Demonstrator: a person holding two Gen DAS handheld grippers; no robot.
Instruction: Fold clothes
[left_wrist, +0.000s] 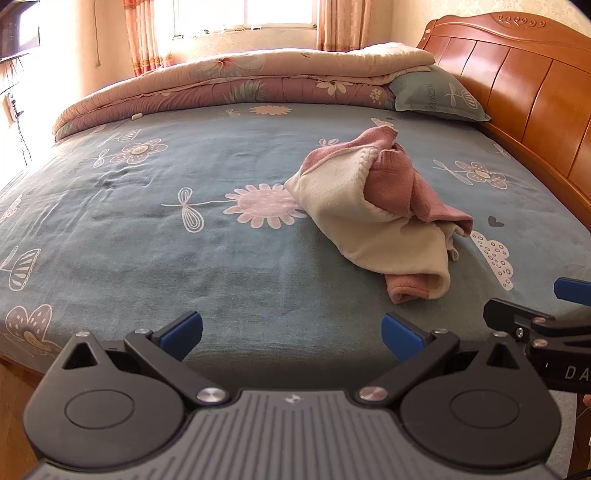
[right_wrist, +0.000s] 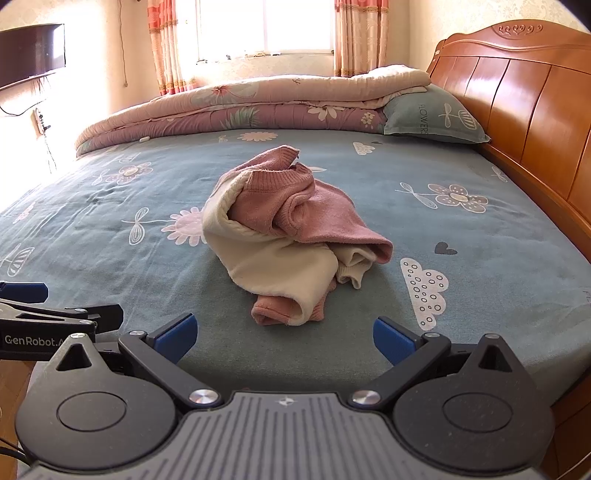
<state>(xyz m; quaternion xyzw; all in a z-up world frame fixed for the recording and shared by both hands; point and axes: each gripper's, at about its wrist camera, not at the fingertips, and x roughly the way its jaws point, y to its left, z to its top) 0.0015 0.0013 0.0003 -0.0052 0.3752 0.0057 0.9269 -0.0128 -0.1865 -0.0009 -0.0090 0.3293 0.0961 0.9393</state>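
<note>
A crumpled pink and cream knitted sweater (left_wrist: 380, 210) (right_wrist: 291, 236) lies in a heap on the blue flowered bed sheet (left_wrist: 184, 229) (right_wrist: 480, 258). My left gripper (left_wrist: 291, 334) hovers at the bed's near edge, open and empty, with the sweater ahead and to its right. My right gripper (right_wrist: 284, 334) is also open and empty, just short of the sweater's near pink cuff. Each gripper shows at the edge of the other's view: the right gripper (left_wrist: 546, 306) at far right, the left gripper (right_wrist: 48, 306) at far left.
Folded floral quilts (left_wrist: 240, 81) (right_wrist: 251, 107) lie along the far side of the bed, with a blue pillow (left_wrist: 439, 94) (right_wrist: 436, 116) beside them. A wooden headboard (left_wrist: 524, 96) (right_wrist: 524, 103) runs along the right. A window with curtains (right_wrist: 266, 26) is behind.
</note>
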